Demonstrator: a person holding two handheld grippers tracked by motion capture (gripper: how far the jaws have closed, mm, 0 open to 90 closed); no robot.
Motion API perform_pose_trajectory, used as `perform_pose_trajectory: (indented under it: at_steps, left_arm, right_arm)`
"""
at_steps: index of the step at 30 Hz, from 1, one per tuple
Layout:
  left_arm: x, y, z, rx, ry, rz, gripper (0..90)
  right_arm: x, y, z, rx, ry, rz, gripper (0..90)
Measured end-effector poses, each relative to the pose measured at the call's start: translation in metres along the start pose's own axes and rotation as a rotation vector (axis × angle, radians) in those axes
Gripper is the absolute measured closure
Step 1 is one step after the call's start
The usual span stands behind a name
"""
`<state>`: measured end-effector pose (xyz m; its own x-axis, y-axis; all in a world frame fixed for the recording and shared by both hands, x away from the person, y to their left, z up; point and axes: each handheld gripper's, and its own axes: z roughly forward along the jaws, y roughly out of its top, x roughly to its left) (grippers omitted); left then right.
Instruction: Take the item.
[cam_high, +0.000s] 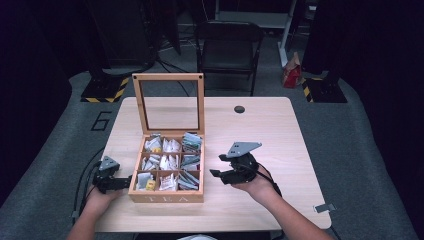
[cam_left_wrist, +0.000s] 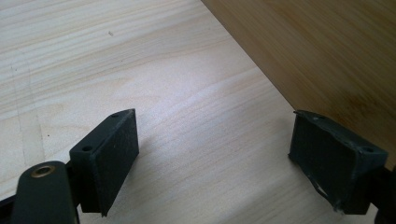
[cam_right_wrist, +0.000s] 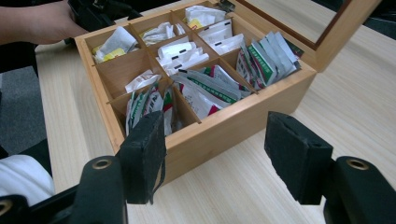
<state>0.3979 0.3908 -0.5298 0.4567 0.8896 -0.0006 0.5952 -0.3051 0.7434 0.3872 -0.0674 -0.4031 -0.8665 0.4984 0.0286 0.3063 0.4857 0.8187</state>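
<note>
Both grippers stand with jaws spread and empty: the right gripper (cam_high: 216, 165) hovers just right of the wooden tea box (cam_high: 167, 196), the left gripper (cam_high: 127, 181) rests on the table (cam_high: 260, 135) at the box's left wall. Tea bags (cam_right_wrist: 210, 88) fill its compartments; the lid (cam_high: 168, 102) stands upright.

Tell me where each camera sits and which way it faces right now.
High view: above the person's side, facing forward and down on the table; both forearms, left gripper and right gripper show.
Left gripper view: low over the table, beside the tea box wall; own open jaws.
Right gripper view: faces the tea box's compartments; own open jaws, the other hand beyond.
All three share the box.
</note>
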Motion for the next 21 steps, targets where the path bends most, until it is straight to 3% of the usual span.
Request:
perform_pose_trajectory:
  at_steps: [21]
  left_arm:
    - [0.0,0.0,0.0,0.001,0.0,-0.001,15.2]
  right_arm:
    - [0.011,0.01,0.024,0.016,0.053,-0.051,43.6]
